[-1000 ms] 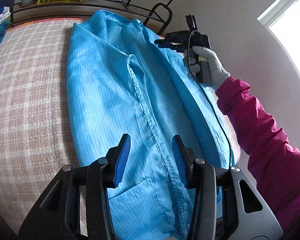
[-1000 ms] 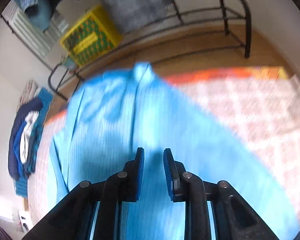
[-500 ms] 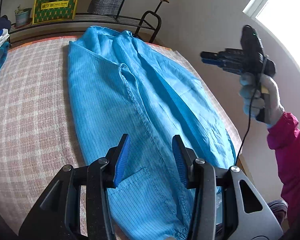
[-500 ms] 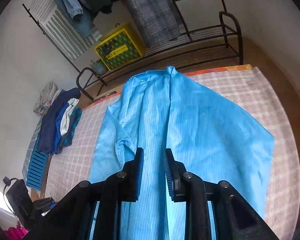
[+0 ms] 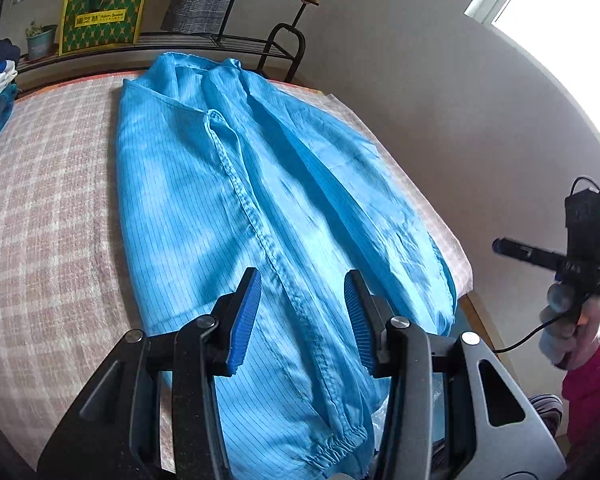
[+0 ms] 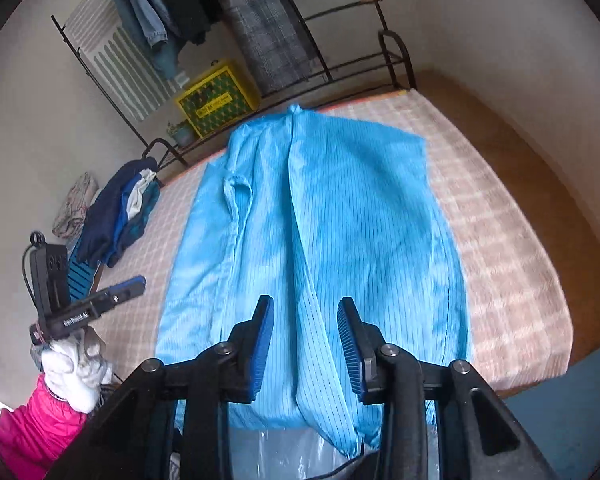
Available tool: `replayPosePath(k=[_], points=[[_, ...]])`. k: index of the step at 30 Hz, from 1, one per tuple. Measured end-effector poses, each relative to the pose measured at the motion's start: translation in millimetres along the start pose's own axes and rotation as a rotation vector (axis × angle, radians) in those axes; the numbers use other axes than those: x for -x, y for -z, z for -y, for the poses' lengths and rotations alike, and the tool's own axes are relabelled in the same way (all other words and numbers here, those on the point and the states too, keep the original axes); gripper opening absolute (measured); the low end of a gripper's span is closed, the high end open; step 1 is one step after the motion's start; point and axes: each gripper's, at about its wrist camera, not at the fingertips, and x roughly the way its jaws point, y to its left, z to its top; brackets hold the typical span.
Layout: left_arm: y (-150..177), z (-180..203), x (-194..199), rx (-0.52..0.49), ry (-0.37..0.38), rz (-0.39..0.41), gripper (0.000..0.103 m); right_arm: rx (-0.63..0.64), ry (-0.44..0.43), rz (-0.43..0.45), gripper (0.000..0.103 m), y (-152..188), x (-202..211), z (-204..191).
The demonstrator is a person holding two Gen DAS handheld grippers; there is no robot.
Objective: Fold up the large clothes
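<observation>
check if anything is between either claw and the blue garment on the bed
Nothing visible. The blue garment lies flat on the checked bed cover, and the open left claw and open right claw both hang above its near end with only air between.

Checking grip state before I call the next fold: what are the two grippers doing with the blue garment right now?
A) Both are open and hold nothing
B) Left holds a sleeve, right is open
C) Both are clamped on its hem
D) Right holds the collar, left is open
A: the left gripper and the right gripper both show parted jaws with no cloth between them, while the blue garment lies spread on the checked bed cover.
</observation>
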Motion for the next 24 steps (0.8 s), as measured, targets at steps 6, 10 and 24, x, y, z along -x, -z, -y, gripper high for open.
replayPosePath(k=[6,10,24], points=[[23.4,10.1,12.8,-0.012,-0.014,-0.012,0.044,-0.009,0.009,-0.126,0.047,66.3,-40.0,25.3],[34.6,11.2,22.8,-0.006,-0.026,-0.010,0.044,-0.055,0.000,-0.151,0.049,94.2,-47.4,45.0],[48.3,20.2,41.4,-0.010,-0.047,0.009,0.044,0.098,0.010,-0.170,0.000,118.6,-46.4,6.2]])
